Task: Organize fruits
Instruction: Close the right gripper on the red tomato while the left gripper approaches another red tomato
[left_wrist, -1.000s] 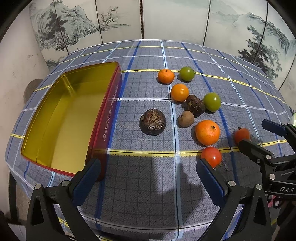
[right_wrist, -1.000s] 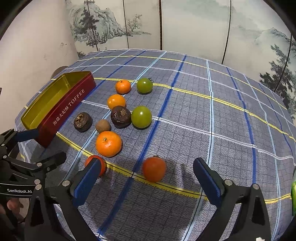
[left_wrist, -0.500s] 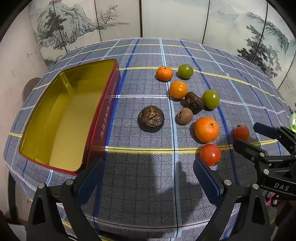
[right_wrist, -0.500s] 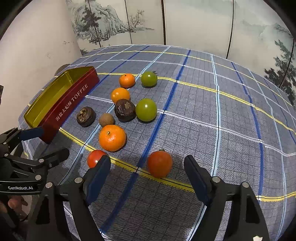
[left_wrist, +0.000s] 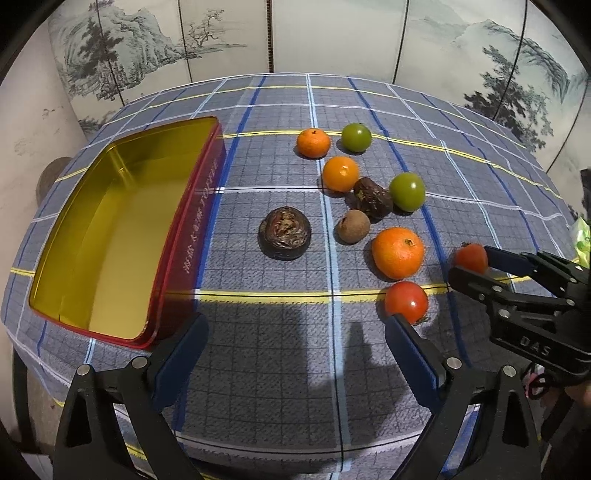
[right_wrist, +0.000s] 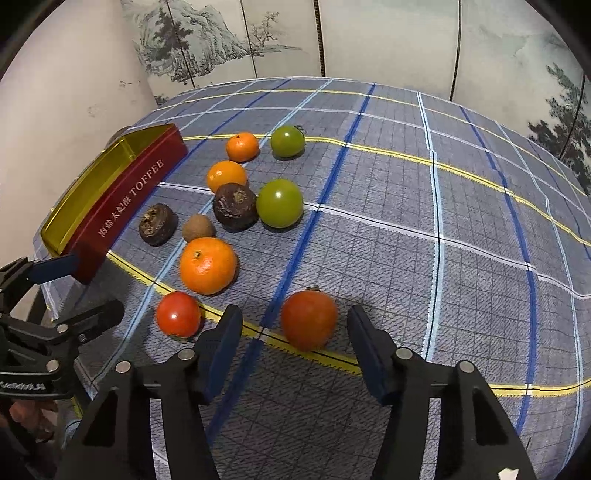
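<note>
Plaid-clothed worktop (right_wrist: 406, 221), painted screen behind. Right gripper (right_wrist: 295, 332): jaws closing around red-orange tomato (right_wrist: 309, 319), lower centre, pads not yet touching; narrowed from wide a second ago, so pickup is under way. Left gripper (left_wrist: 291, 343): jaws spread, empty. Farther out: second tomato (right_wrist: 178, 314), mandarin (right_wrist: 207, 265), empty toffee tin (right_wrist: 125, 199) at left.

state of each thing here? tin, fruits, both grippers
toffee tin: lid off, nothing inside
right gripper: jaws closing around the red-orange fruit, pads not yet on it
red-orange fruit: on the cloth between the right jaws
left gripper: open, holding nothing
red tomato: loose on the cloth
big orange: loose on the cloth
tablecloth: spread flat
</note>
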